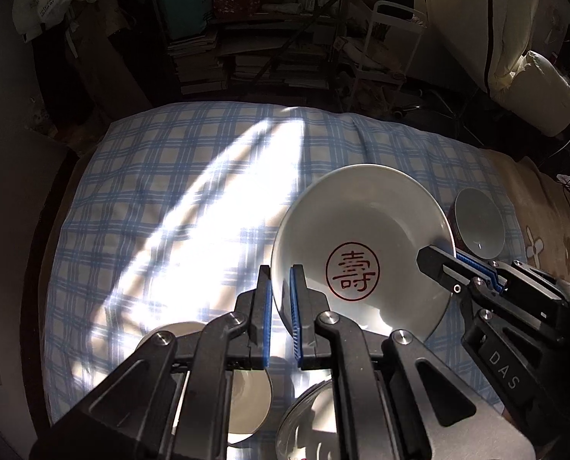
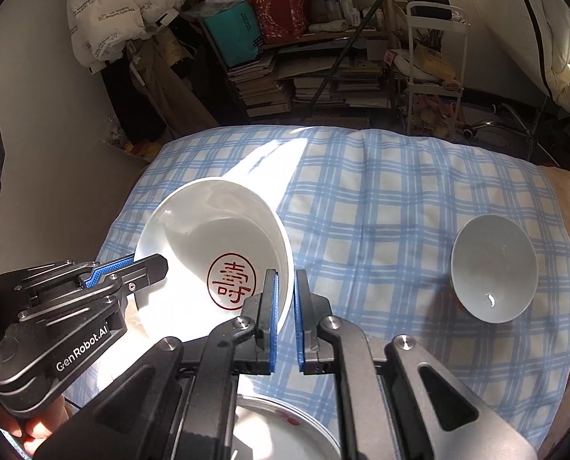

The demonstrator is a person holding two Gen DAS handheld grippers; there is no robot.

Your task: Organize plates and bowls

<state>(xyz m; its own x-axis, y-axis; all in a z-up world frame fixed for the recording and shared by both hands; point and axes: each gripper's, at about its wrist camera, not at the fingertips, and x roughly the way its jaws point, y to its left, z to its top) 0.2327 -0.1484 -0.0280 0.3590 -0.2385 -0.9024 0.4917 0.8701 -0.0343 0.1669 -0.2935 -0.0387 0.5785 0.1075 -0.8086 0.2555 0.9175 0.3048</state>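
Note:
A white bowl with a red round character mark [image 1: 361,237] [image 2: 216,245] is held tilted above the checked cloth. My left gripper [image 1: 281,287] is shut on its left rim, and it shows in the right wrist view [image 2: 147,268]. My right gripper [image 2: 285,291] is shut on the bowl's right rim, and it shows in the left wrist view [image 1: 438,264]. A pale grey bowl [image 2: 494,268] [image 1: 478,222] stands upright on the cloth to the right. A white plate [image 1: 246,391] and a glass plate [image 1: 312,418] lie below the left gripper.
The blue checked cloth [image 2: 361,199] covers a bed, with a brown flowered blanket [image 1: 534,222] at its right. A white plate with red marks [image 2: 285,429] lies under the right gripper. Shelves of books [image 2: 315,76] and a white cart [image 2: 434,61] stand behind.

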